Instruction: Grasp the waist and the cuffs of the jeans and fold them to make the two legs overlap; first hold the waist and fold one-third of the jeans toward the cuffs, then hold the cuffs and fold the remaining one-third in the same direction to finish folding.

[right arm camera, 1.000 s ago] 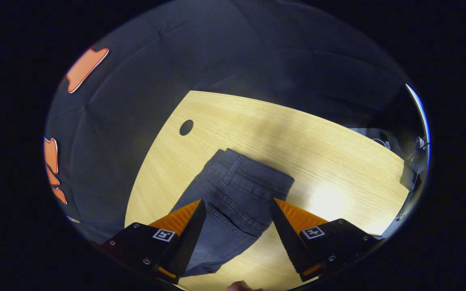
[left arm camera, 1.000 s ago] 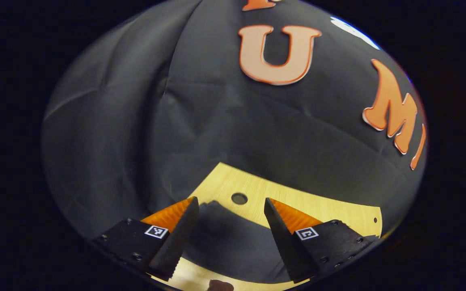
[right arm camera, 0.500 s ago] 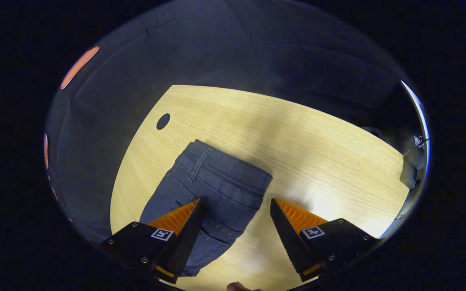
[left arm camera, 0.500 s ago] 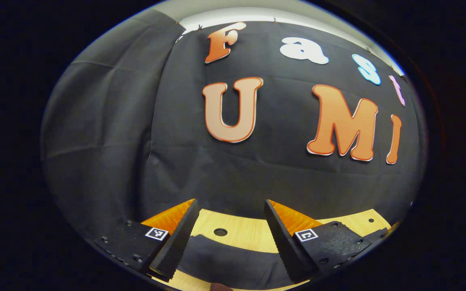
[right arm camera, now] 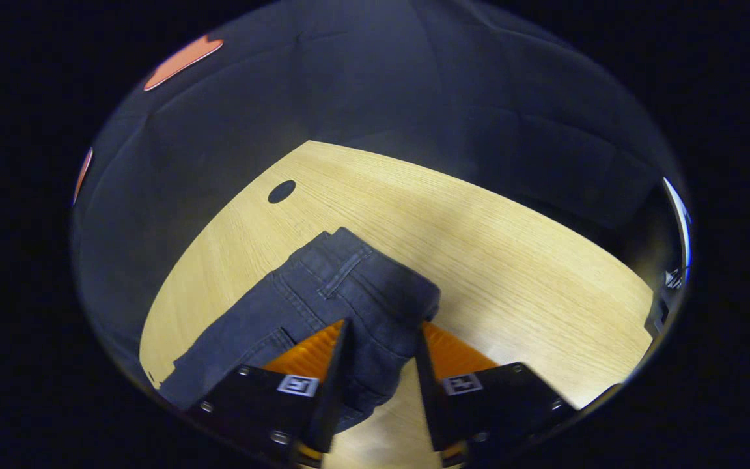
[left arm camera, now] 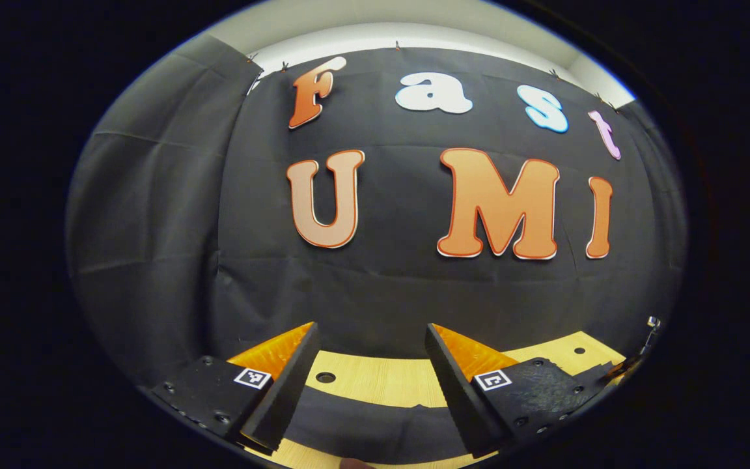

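Note:
Dark grey jeans (right arm camera: 323, 280) lie on the light wooden table (right arm camera: 512, 260), waist end toward the far side. In the right gripper view, my right gripper (right arm camera: 383, 322) has both fingers pressed on the near corner of the waistband, and the denim bunches between them. In the left gripper view, my left gripper (left arm camera: 370, 326) is open and points level at the booth's wall. Below its fingers a dark stretch of the jeans (left arm camera: 375, 426) lies flat on the table (left arm camera: 381, 384), untouched.
A round cable hole (right arm camera: 281, 191) sits in the table near its far left corner, also seen as the hole (left arm camera: 325, 377) between the left fingers. Black cloth walls stand close behind the table. Some small equipment (right arm camera: 671, 280) is at the far right edge.
My right gripper's fingers have come together on the waistband, which now bunches. My left gripper has tilted up and turned, so its view shows more wall and less table; it stays open.

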`<state>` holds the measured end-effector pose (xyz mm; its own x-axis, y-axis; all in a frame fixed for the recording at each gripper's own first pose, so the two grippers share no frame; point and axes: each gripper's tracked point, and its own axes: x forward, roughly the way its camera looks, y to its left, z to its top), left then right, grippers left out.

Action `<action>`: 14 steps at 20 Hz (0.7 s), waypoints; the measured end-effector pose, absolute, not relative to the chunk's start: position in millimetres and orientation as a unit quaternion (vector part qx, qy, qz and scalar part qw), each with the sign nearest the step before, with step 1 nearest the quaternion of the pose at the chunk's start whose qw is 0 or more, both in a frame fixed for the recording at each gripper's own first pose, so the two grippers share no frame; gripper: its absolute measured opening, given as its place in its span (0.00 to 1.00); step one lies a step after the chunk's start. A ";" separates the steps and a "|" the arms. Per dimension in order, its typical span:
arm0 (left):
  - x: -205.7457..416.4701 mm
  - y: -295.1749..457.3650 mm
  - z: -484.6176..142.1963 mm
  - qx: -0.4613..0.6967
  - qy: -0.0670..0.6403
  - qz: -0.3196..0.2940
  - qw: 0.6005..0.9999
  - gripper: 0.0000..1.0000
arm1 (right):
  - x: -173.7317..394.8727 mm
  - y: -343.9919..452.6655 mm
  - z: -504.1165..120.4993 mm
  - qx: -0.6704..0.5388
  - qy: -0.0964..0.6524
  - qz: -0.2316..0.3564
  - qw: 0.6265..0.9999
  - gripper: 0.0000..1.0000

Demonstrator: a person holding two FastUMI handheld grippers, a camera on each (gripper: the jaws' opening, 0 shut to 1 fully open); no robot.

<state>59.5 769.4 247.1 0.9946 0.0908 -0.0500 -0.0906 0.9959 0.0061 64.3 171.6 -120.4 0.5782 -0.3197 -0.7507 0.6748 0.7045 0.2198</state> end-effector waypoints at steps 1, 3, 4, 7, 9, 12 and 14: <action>57.9 761.1 246.3 0.009 0.028 0.040 0.999 0.94 | 63.3 173.7 -112.7 0.249 0.355 -0.290 0.853 0.37; 51.9 747.9 246.0 0.012 0.031 0.027 0.999 0.94 | 62.7 175.4 -109.2 0.243 0.356 -0.281 0.858 0.26; 49.4 742.5 247.0 0.013 0.028 0.021 0.999 0.97 | 64.6 179.0 -98.2 0.252 0.348 -0.278 0.859 0.26; 49.5 734.5 245.5 0.022 0.028 0.008 0.999 0.97 | 63.1 186.3 -78.8 0.268 0.336 -0.272 0.861 0.18; 47.3 733.3 246.3 0.025 0.024 -0.003 0.999 0.96 | 54.7 192.3 -62.9 0.259 0.331 -0.277 0.864 0.18; 45.1 730.9 246.3 0.025 0.021 -0.021 0.999 0.96 | 50.2 209.3 -35.4 0.233 0.309 -0.274 0.880 0.18; 44.2 731.9 244.9 0.027 0.020 -0.030 0.999 0.96 | 48.7 225.9 -14.5 0.207 0.301 -0.269 0.891 0.17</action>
